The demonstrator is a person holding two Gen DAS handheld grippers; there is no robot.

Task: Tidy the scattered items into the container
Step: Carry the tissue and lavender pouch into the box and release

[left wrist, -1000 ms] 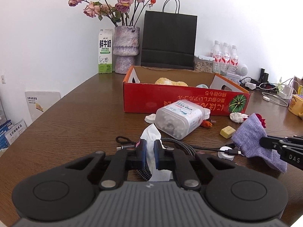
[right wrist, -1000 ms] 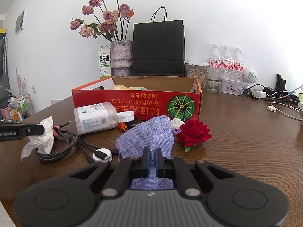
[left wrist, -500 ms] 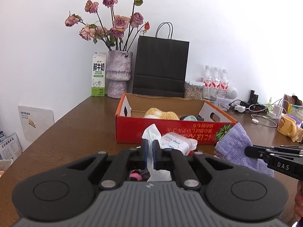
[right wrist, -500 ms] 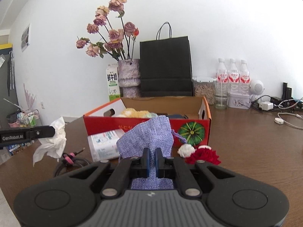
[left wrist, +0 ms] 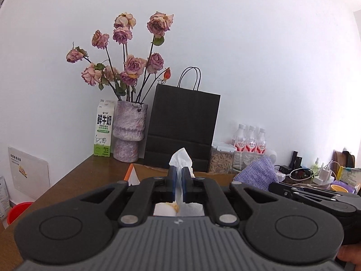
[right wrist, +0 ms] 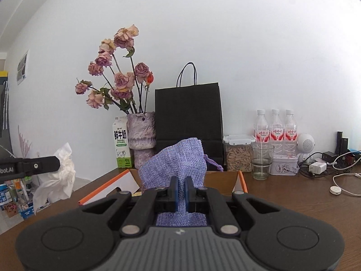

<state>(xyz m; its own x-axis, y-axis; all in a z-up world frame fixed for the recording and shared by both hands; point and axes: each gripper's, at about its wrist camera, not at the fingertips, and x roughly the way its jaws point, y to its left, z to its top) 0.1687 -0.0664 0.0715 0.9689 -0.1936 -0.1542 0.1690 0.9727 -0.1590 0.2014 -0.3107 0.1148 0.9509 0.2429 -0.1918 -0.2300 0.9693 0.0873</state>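
Observation:
My left gripper (left wrist: 179,171) is shut on a crumpled white tissue (left wrist: 180,158), held up in the air. The same tissue (right wrist: 56,176) hangs from the left gripper's fingers at the left of the right wrist view. My right gripper (right wrist: 180,181) is shut on a purple woven pouch (right wrist: 176,160) with a drawstring; the pouch (left wrist: 257,172) also shows to the right in the left wrist view. The open cardboard box (right wrist: 108,186), red outside with orange edges, lies just below and ahead of both grippers. Its inside is mostly hidden behind the gripper bodies.
Along the back wall stand a milk carton (left wrist: 103,128), a vase of dried roses (left wrist: 129,131), a black paper bag (left wrist: 182,131), a jar of seeds (right wrist: 238,153), a glass (right wrist: 261,161), three water bottles (right wrist: 276,126) and chargers with cables (right wrist: 334,169). A red bin (left wrist: 18,210) sits low left.
Both grippers rose with the tissue and the pouch and moved toward the box. The items left on the table dropped out of view, and the box sank to the bottom of both views.

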